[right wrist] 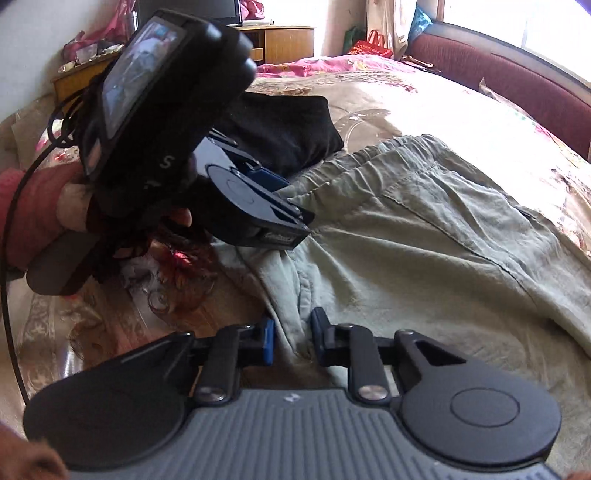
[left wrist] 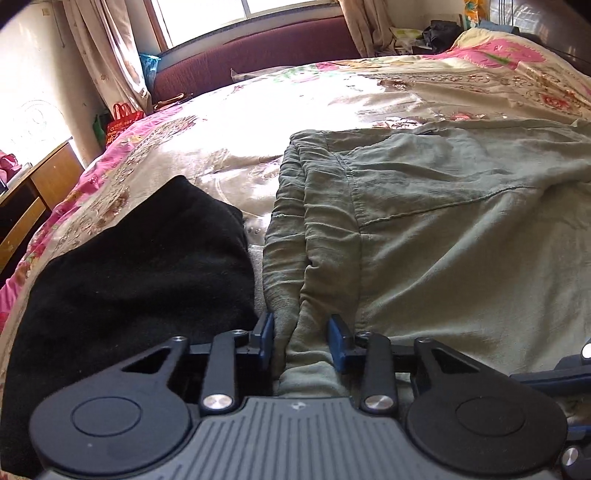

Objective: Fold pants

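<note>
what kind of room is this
Most likely a home bedroom: a bed with a floral bedspread fills the view, curtains hang by a bright window, and a wooden cabinet stands at the far wall. Green pants lie on the bed.

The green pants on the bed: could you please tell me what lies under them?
The green pants lie spread directly on the floral bedspread, which shows all around them. A black garment lies beside them, not underneath. Whatever else the cloth covers cannot be seen.

Green pants (left wrist: pixel 461 229) run off the right edge – legs unseen – and the black garment (left wrist: pixel 129 280) is cut off at bottom left, partly behind the left gripper (left wrist: pixel 301 341).
</note>
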The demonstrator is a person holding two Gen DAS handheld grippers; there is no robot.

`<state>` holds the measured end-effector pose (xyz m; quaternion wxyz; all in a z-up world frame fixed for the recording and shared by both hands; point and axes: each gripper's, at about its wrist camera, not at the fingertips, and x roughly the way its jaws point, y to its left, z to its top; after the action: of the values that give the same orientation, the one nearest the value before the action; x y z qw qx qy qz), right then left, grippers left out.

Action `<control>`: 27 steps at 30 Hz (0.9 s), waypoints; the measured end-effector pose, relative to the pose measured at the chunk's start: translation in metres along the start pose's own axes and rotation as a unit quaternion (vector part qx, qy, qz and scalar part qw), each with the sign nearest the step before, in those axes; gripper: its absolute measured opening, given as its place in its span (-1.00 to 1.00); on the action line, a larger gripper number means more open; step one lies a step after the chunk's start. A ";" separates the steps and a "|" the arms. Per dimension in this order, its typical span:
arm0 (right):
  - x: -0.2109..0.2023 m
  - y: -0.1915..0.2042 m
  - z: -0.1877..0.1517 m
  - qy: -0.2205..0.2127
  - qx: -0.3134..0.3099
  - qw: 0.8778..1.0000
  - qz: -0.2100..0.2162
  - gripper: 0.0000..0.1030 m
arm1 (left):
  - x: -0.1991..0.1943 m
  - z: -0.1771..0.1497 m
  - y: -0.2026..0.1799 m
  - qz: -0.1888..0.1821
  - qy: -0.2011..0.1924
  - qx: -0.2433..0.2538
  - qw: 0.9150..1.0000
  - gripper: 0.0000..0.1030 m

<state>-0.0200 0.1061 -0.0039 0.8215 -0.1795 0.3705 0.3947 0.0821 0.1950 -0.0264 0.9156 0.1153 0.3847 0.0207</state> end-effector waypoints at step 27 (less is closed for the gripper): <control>0.040 -0.321 0.066 0.058 -0.004 0.993 -0.104 -0.09 | 0.129 0.163 0.021 -0.087 -0.027 0.043 0.995 0.27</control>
<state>0.2782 -0.0352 0.0106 0.8345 -0.2429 0.3955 0.2971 0.2895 0.2000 -0.0011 0.9181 0.1214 0.3690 -0.0787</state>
